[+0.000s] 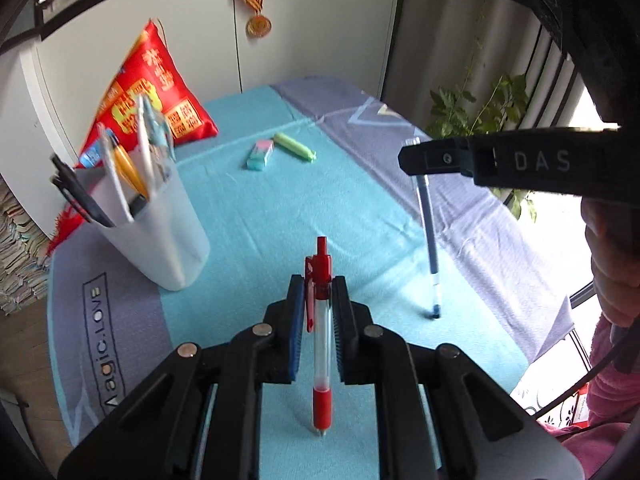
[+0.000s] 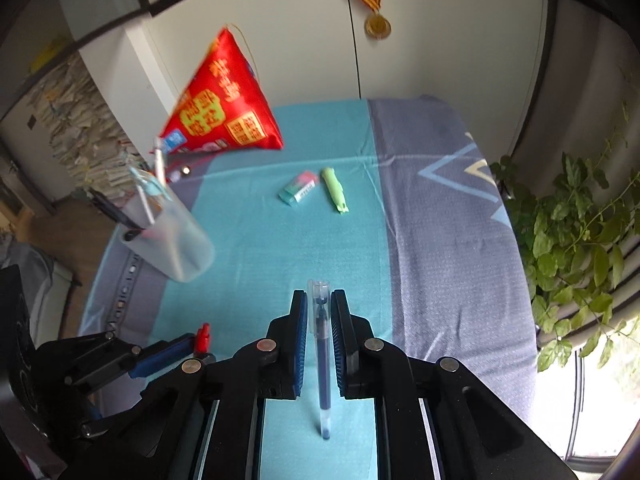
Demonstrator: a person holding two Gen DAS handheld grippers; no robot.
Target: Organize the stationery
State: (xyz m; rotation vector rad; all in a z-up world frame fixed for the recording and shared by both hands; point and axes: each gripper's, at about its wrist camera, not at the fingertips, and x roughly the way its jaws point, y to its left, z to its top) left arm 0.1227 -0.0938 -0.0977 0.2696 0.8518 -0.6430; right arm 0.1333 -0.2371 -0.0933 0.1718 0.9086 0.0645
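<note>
A red triangular cushion (image 1: 148,92) with yellow lettering stands at the far left of the tabletop (image 1: 472,208), against the white cabinet doors (image 1: 312,24). The tabletop is covered by a cloth with a teal centre panel and grey-purple side panels; the left grey panel carries printed lettering. A gold medal (image 1: 258,25) on a striped orange ribbon hangs on the cabinet doors, above and to the right of the cushion. A green leafy plant (image 2: 576,240) stands off the right edge of the tabletop, beside the window. Stacked papers (image 2: 80,128) fill the shelves left of the cushion.
</note>
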